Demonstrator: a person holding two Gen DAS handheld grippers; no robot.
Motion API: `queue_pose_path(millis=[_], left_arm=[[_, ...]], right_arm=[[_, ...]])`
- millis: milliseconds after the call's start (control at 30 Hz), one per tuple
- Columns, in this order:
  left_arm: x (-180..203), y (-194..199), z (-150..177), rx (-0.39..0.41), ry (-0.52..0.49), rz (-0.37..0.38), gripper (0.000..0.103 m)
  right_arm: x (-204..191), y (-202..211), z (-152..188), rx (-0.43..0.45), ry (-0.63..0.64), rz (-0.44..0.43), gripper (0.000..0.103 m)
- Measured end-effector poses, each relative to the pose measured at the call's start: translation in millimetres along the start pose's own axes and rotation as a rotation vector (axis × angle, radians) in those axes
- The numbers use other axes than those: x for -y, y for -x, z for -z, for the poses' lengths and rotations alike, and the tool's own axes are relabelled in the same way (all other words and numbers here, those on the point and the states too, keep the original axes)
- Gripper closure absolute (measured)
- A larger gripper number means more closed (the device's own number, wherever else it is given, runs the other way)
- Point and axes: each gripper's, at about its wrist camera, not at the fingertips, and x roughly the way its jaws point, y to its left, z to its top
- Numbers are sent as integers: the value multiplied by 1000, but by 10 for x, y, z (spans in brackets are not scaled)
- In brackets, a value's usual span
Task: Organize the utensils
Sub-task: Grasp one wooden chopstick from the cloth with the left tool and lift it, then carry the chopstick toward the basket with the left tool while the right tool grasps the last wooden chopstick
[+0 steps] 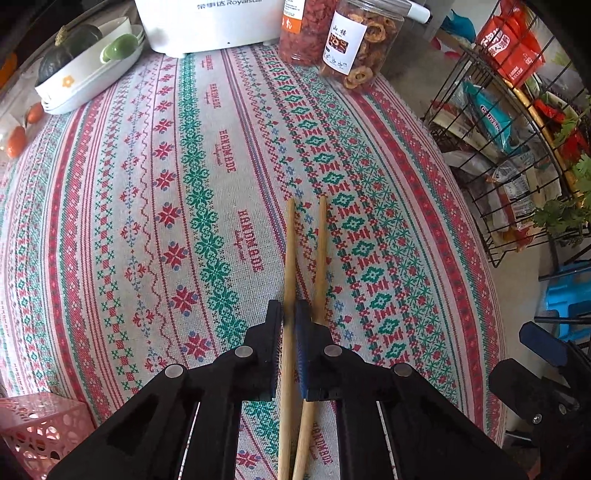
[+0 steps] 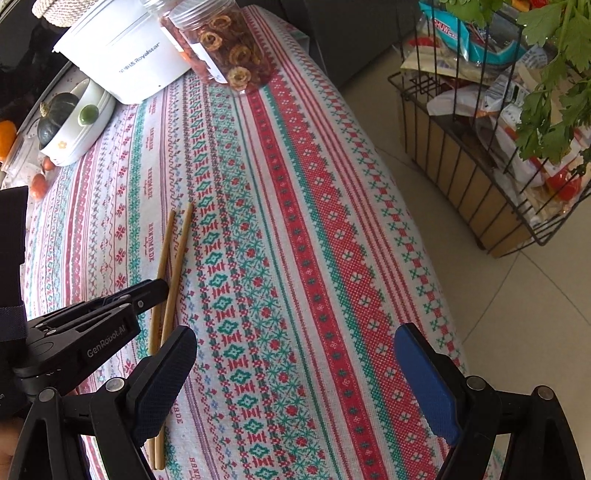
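Note:
Two wooden chopsticks [image 1: 290,243] lie side by side on the patterned tablecloth [image 1: 110,221], tips pointing away. My left gripper [image 1: 289,306] points steeply down and is shut on the left chopstick. The other chopstick [image 1: 321,251] runs under its right finger and is not between the pads. The right wrist view has the same chopsticks [image 2: 177,251] at the left, with the left gripper [image 2: 159,286] on them. My right gripper [image 2: 295,332] hangs open over the cloth just right of them, with nothing between its fingers.
A pink perforated basket [image 1: 37,428] stands at the near left. At the back are a white dish [image 1: 85,79] with a dark squash, a white appliance [image 1: 207,22] and jars of dried fruit [image 1: 354,40]. A wire rack [image 1: 517,147] of packets stands beyond the table's right edge.

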Motion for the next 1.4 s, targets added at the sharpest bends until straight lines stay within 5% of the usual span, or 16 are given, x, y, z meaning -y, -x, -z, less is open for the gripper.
queue_pose_path(millis=[200, 567, 1000, 1400], left_arm=[[13, 142, 113, 51, -37, -29, 97], [-253, 1473, 926, 300, -120, 39, 97], [-912, 2246, 1758, 459, -60, 114, 97], [-1274, 2341, 1928, 455, -23, 114, 97]], right_arm=[[-14, -31, 0, -11, 4, 6, 12], [-346, -45, 35, -4, 50, -9, 12], [-871, -345, 97, -20, 135, 39, 13], [-1270, -890, -24, -22, 276, 185, 47]])
